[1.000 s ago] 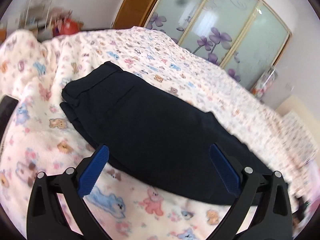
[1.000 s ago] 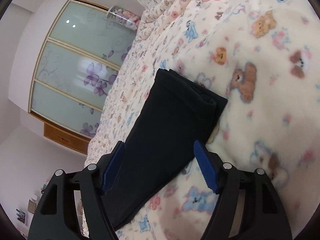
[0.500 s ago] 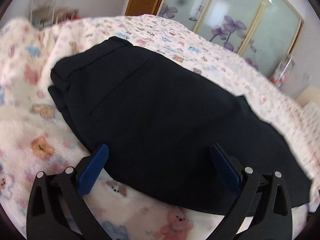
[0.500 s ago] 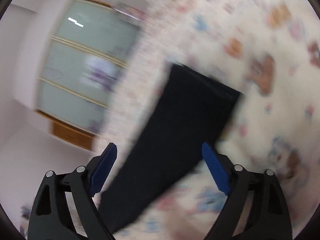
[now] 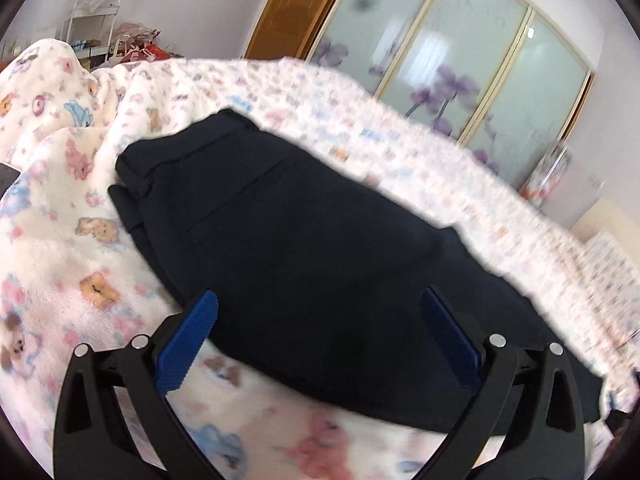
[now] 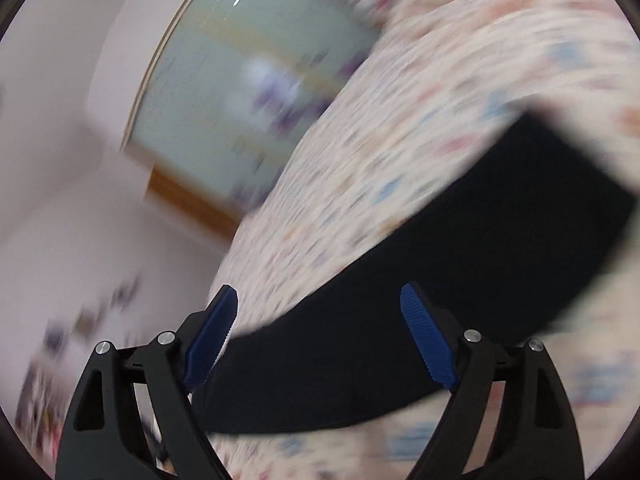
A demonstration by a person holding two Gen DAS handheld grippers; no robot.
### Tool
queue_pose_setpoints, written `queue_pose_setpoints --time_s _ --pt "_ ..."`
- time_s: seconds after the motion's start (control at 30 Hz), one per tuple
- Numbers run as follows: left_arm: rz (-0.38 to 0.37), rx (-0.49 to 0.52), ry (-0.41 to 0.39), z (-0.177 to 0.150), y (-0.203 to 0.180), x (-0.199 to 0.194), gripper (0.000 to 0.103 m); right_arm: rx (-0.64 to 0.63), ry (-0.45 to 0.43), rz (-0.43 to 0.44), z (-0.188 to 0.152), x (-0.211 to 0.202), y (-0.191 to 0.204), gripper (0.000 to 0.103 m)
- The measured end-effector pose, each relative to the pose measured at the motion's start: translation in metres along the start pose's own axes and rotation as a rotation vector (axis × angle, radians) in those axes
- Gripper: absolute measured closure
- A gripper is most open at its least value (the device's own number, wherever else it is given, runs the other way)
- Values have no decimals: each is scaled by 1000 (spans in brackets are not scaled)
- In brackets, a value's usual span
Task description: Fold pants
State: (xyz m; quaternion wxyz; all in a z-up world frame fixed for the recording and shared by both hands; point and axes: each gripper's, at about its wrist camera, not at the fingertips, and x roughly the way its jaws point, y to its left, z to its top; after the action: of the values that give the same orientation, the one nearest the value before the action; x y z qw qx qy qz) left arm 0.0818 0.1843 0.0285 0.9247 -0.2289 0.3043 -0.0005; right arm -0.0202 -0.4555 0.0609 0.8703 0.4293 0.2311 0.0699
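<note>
Dark navy pants (image 5: 320, 248) lie folded lengthwise on a cream blanket (image 5: 60, 248) printed with bears, waistband at the far left. My left gripper (image 5: 320, 312) hovers open over their near edge, blue pads wide apart with nothing between them. In the right wrist view the picture is blurred by motion. The pants (image 6: 440, 304) run there as a dark band from lower left to upper right. My right gripper (image 6: 320, 306) hangs over their lower end with its jaws opening wide and not pressing on the cloth.
Sliding wardrobe doors with purple flowers (image 5: 460, 52) and a wooden door frame (image 5: 288, 4) stand behind the bed. A white rack and clutter (image 5: 100, 12) sit at the far left. The blanket bunches up in a fold (image 5: 48, 80) left of the pants.
My left gripper has sunk closer to the pants. The right gripper has swung and rolled fast, so the pants now slant across its view, and its jaws have spread wider.
</note>
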Motion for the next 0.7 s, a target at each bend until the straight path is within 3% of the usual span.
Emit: queue_pose_setpoints --time_s 0.17,0.27,0.37,0.47,0.53,0.63,0.7 --pt "-136 -57 25 -9 -29 -1 2 -67 338 134 -24 129 79 17" --pt "-88 -19 45 -23 -39 14 2 -127 528 152 -56 217 127 17" --pt "-55 51 52 -33 -43 22 2 -161 639 139 -81 266 149 17" --pt "-11 123 69 -37 -52 27 2 -241 613 -42 -90 307 142 19" --pt "-11 156 84 -41 -54 30 2 -144 598 -36 -86 317 124 21" --pt "1 167 86 -42 -53 29 2 -118 582 -18 -81 306 128 20" --pt "-14 154 74 -41 -51 27 2 -158 521 86 -75 289 148 17"
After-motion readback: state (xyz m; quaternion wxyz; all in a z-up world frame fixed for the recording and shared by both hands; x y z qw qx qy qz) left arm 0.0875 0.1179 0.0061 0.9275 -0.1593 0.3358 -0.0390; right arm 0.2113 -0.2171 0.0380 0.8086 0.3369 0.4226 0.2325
